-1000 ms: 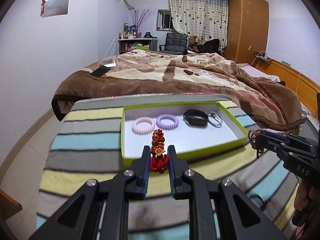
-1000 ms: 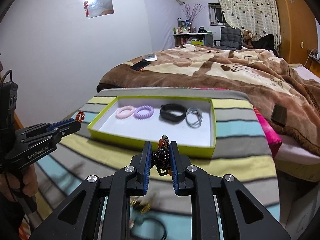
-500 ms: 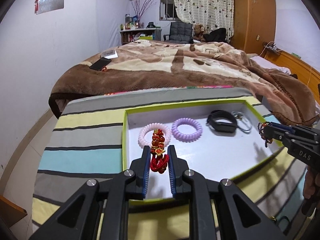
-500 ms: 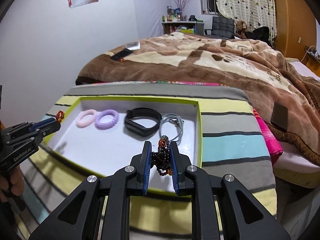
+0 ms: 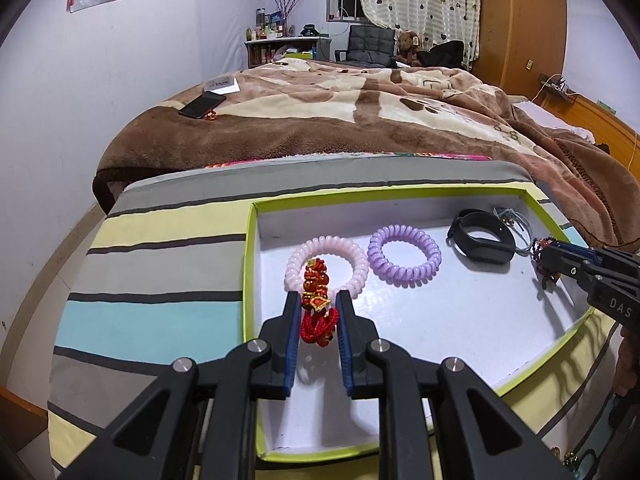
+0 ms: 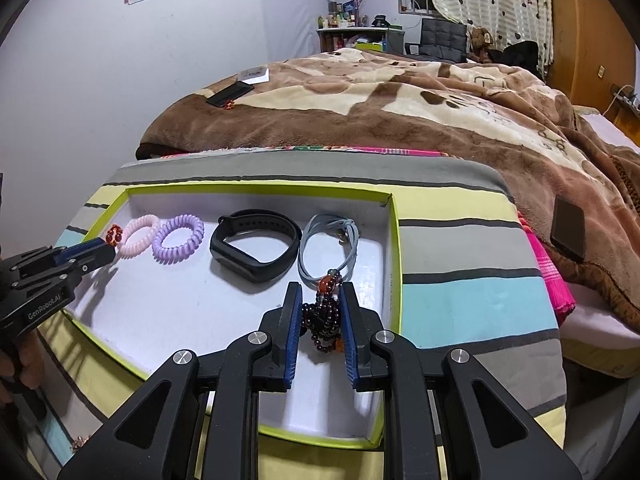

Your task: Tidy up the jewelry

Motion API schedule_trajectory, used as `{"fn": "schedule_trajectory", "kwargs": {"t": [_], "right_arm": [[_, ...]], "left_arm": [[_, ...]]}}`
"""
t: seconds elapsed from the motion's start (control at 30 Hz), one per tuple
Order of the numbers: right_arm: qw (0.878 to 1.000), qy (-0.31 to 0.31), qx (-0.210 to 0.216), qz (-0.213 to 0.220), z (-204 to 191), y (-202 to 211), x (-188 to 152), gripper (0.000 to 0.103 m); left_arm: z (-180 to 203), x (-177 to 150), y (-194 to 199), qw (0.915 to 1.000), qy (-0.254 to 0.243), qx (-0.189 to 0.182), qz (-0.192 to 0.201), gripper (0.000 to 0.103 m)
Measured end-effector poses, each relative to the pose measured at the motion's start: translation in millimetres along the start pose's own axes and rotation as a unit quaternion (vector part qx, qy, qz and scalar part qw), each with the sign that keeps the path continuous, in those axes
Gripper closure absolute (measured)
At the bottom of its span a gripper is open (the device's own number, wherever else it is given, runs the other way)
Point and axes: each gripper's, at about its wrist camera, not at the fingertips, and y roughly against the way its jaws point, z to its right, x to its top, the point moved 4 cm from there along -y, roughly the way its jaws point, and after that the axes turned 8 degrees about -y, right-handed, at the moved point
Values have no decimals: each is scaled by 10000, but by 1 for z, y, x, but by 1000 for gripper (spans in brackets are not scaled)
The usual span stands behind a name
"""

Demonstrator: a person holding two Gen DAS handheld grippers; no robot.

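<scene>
A shallow white tray with a green rim (image 5: 250,264) lies on the striped cloth. In it sit a pink coil band (image 5: 356,256), a purple coil band (image 5: 404,256), a black wristband (image 5: 480,240) and a grey cord loop (image 6: 308,240). My left gripper (image 5: 318,300) hangs low over the tray's left part by the pink coil. Its jaws are opening, but the pads still press on a red beaded bracelet (image 5: 316,280). My right gripper (image 6: 320,292) is over the tray's right part near the grey cord. Its jaws are opening too, with a dark beaded bracelet (image 6: 322,320) still between the pads.
The striped cloth (image 5: 160,312) covers the table, and a bed with a brown blanket (image 5: 360,120) stands right behind it. A dark phone (image 6: 568,230) lies on the blanket at the right. Loose jewelry (image 6: 78,444) lies on the cloth near the front edge.
Both grippers moved forward and down, from in front of the tray to over its floor, each carrying its bracelet. The tray's contents have not moved.
</scene>
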Motion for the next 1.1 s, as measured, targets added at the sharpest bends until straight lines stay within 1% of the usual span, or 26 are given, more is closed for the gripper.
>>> {"fn": "schedule_trajectory", "kwargs": {"t": [0.1, 0.17, 0.27, 0.47, 0.73, 0.9, 1.1], "right_arm": [[10000, 18, 6, -21, -1, 1, -1, 83], [10000, 27, -3, -27, -1, 2, -1, 82], [10000, 29, 34, 14, -1, 5, -1, 76], [9999, 5, 94, 119, -2, 22, -4, 75], [9988, -44, 252, 411, -5, 71, -20, 75], [9976, -11, 362, 590, -10, 108, -41, 75], [9964, 27, 472, 707, -17, 142, -75, 75]], "left_arm": [[1, 0, 1, 10000, -17, 19, 0, 82], [0, 1, 1, 10000, -7, 11, 18, 77], [-1, 1, 4, 10000, 40, -5, 61, 70], [-1, -2, 21, 9998, 33, 23, 190, 70], [5, -11, 71, 9983, 62, -2, 573, 70], [11, -33, 106, 9969, 246, -131, 741, 70], [24, -65, 135, 9963, 324, -167, 777, 70]]}}
